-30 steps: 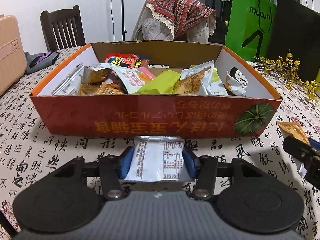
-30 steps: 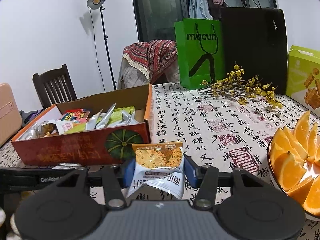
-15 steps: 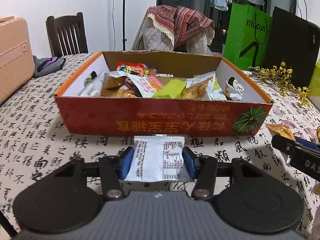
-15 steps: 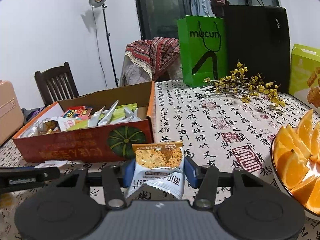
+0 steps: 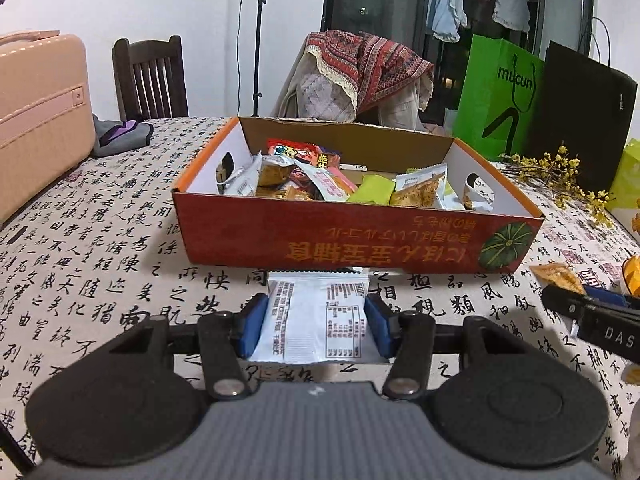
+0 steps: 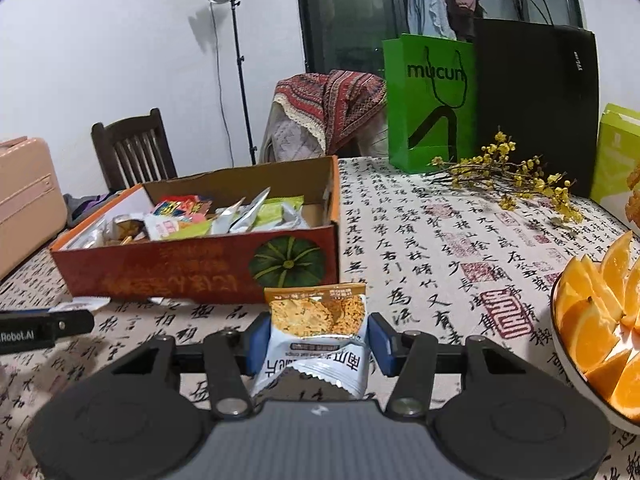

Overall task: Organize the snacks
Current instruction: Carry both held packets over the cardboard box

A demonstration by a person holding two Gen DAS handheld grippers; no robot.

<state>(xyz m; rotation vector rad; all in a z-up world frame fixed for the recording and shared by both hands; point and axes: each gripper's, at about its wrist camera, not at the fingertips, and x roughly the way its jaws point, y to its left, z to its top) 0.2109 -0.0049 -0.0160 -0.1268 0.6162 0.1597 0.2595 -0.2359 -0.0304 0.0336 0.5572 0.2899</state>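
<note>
Before pumpkin box (image 5: 360,240) | both tools grip packets | bag (image 6: 430,100) reads "mucun", perhaps.

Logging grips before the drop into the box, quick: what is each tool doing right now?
Left tool: closed on a white snack packet, printed back facing the camera.
Right tool: closed on a cracker snack packet.

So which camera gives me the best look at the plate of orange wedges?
The right wrist view: the plate of orange wedges sits large at its right edge, wedges clearly visible though partly cropped. The left wrist view catches only an orange sliver at its right border.
</note>
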